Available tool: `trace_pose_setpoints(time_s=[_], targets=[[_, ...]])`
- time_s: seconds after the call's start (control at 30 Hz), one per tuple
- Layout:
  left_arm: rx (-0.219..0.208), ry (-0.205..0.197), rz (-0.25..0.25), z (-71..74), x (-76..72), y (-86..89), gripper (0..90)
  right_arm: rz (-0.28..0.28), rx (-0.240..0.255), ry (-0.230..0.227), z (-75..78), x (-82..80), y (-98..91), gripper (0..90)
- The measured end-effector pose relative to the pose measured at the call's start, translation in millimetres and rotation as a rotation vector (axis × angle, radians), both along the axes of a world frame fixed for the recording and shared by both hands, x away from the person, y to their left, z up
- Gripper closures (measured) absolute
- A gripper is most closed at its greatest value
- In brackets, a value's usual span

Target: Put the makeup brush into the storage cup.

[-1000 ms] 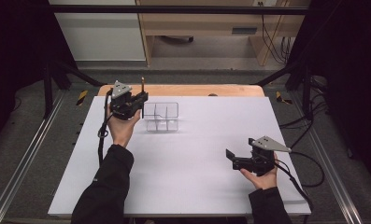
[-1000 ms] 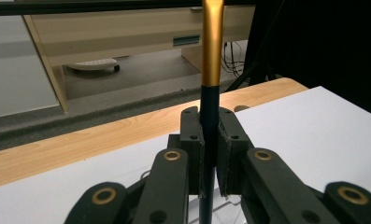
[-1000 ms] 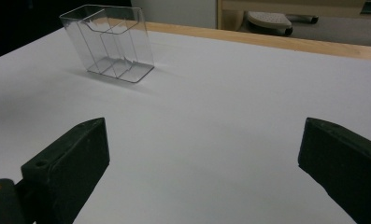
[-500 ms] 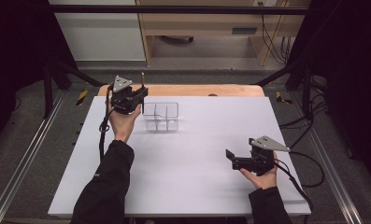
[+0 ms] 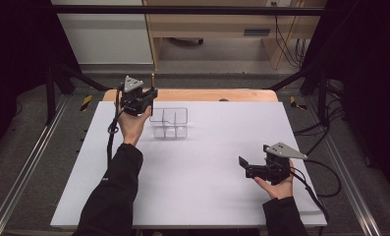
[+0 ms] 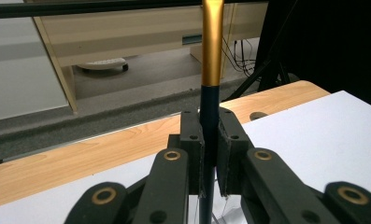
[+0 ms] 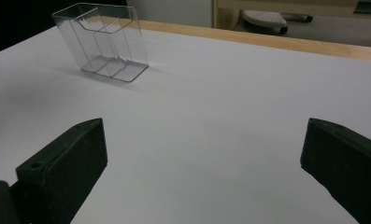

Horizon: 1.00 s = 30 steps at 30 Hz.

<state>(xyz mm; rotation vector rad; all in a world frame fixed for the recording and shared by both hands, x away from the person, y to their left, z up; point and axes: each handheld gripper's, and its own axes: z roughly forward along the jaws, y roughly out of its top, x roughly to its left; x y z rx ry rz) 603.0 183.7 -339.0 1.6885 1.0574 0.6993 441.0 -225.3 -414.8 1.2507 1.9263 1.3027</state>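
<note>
My left gripper (image 5: 150, 94) (image 6: 210, 137) is held above the far left of the white board, just left of a clear plastic organizer (image 5: 169, 122) with several compartments. Its jaws are shut on a slim upright pen-like stick (image 6: 212, 46) with a dark blue lower part and a gold upper part; the stick's top (image 5: 153, 78) pokes up past the gripper. My right gripper (image 5: 243, 167) (image 7: 202, 144) rests low over the near right of the board, open, with nothing between its fingers. It faces the organizer (image 7: 103, 39), which stands well ahead of it.
The white board (image 5: 207, 196) covers most of a wooden table whose far edge (image 5: 207, 95) shows behind it. Metal rails run along both sides, and cables lie on the floor at the right. Wooden furniture stands beyond the table.
My left gripper has risen slightly with the stick in it. The right gripper has stayed where it was.
</note>
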Motion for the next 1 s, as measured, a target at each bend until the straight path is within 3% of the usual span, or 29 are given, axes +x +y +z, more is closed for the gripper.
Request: trace_pose_setpoints(time_s=[0.33, 0.57, 1.0], targets=[[-0.011, 0.014, -0.010, -9.0, 9.4, -5.6, 82.1, 0.001, -0.003, 0.003, -0.2, 0.4, 0.1, 0.8], [0.024, 0.027, -0.002, -16.9, 15.3, -8.4, 82.1, 0.001, -0.002, 0.005, 0.5, 0.2, -0.5, 1.0], [0.040, 0.048, 0.001, -29.8, 16.3, -6.9, 82.1, 0.000, -0.001, 0.006, 0.5, 0.0, -0.4, 1.5]])
